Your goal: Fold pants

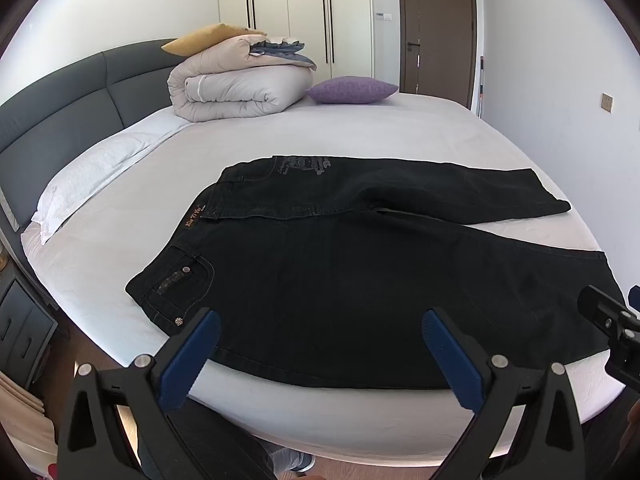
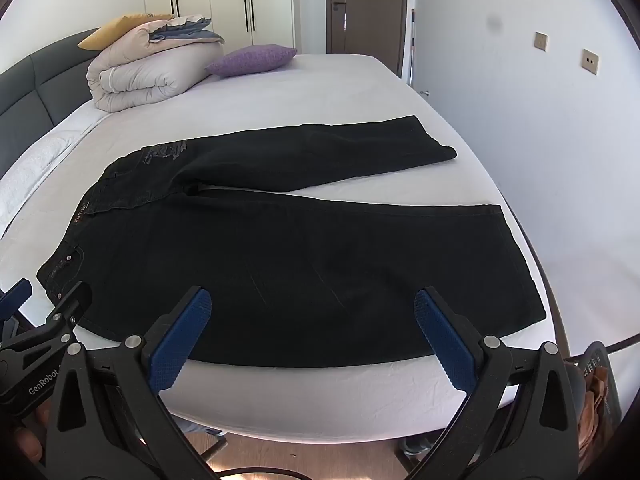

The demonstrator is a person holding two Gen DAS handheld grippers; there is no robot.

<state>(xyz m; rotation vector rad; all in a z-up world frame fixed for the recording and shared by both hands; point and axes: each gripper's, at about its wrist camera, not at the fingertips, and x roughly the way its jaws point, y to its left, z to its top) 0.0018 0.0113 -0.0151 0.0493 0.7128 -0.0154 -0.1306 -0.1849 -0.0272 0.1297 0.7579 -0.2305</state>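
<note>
Black jeans [image 1: 340,272] lie spread flat on the white bed [image 1: 320,132], waistband to the left and the two legs running right, slightly apart. They also show in the right wrist view [image 2: 280,264]. My left gripper [image 1: 320,332] is open and empty, hovering over the near edge of the jeans by the waist and pocket. My right gripper [image 2: 312,308] is open and empty over the near leg, closer to the hem. Each gripper shows at the edge of the other's view.
A rolled duvet [image 1: 236,84] with a yellow pillow and a purple pillow [image 1: 352,90] sit at the far end of the bed. A grey headboard [image 1: 60,116] runs along the left. A wall [image 2: 540,140] stands close on the right. A nightstand [image 1: 24,328] is at lower left.
</note>
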